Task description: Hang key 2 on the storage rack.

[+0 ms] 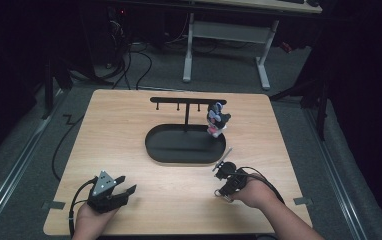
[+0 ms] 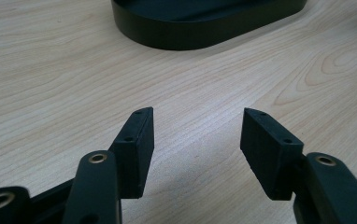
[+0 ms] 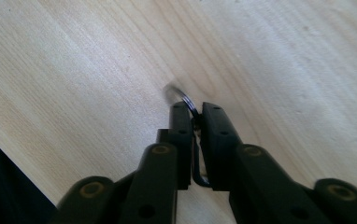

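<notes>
Wooden table point(image 1: 179, 200); right gripper point(image 3: 194, 111) clamped on thin metal ring point(image 3: 180, 94), grip slight, could slip; left gripper point(image 2: 196, 125) jaws wide, empty.

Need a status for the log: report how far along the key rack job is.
Done: one plush keychain hangs on the rack above the black tray. In hand: the right gripper is shut on a metal key ring just above the table. Left, probably: carrying that ring to a free hook. The left gripper is open, holding nothing.
</notes>
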